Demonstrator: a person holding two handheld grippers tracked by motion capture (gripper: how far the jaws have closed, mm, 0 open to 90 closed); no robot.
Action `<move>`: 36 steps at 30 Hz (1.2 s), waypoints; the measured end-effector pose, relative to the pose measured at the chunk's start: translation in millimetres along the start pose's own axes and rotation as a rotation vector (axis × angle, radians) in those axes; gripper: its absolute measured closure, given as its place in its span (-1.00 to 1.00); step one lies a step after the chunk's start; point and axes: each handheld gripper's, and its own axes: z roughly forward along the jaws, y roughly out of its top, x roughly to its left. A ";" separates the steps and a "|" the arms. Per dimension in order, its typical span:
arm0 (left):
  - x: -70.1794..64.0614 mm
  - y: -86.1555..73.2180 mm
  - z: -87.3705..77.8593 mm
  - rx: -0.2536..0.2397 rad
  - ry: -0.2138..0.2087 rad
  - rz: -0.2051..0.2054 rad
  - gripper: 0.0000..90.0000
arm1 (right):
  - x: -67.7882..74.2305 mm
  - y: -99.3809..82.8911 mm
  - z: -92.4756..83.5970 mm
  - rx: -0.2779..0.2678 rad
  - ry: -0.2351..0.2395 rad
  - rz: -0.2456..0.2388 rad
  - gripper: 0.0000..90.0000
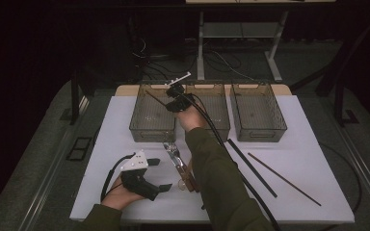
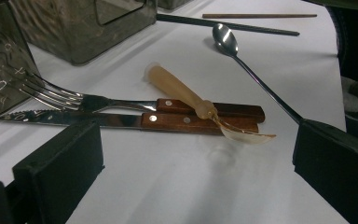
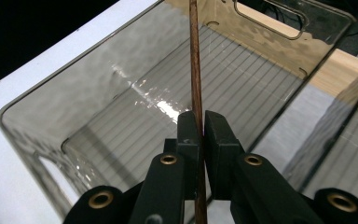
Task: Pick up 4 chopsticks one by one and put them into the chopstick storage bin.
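Chopstick [image 3: 196, 70] pinched in right gripper [image 3: 201, 128] above seemingly empty left bin [image 3: 32, 121]; left gripper [image 2: 191, 182] agape.

I see a reddish-brown chopstick [image 3: 195, 70] pinched between the black jaws of my right gripper [image 3: 201, 133], over a smoky grey see-through bin [image 3: 37, 126] with a ribbed floor of fine parallel lines. The bench [image 1: 313, 139] is white. My left gripper [image 1: 147, 185] is black with a pale grey plate. Near the bench's front edge lie a silver fork [image 2: 56, 95] and knife [image 2: 74, 119] with red-brown wooden handles and silver rivets, a translucent amber spoon [image 2: 182, 93], a shiny steel spoon [image 2: 226, 39], and a black chopstick [image 2: 228, 25].
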 end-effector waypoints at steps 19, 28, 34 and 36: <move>-0.6 1.1 0.3 -0.003 -0.011 0.008 -0.98 | 12.3 11.2 30.3 0.031 0.009 0.018 0.86; -0.8 1.2 0.5 -0.006 -0.012 0.006 -0.98 | 10.3 13.8 22.6 0.000 0.032 0.014 0.59; -1.3 1.1 1.0 -0.010 -0.009 0.005 -0.98 | 8.9 14.1 9.9 -0.021 0.052 0.010 0.46; -1.4 1.2 1.0 -0.009 -0.009 0.005 -0.98 | 9.0 12.8 6.6 -0.030 0.066 0.005 0.42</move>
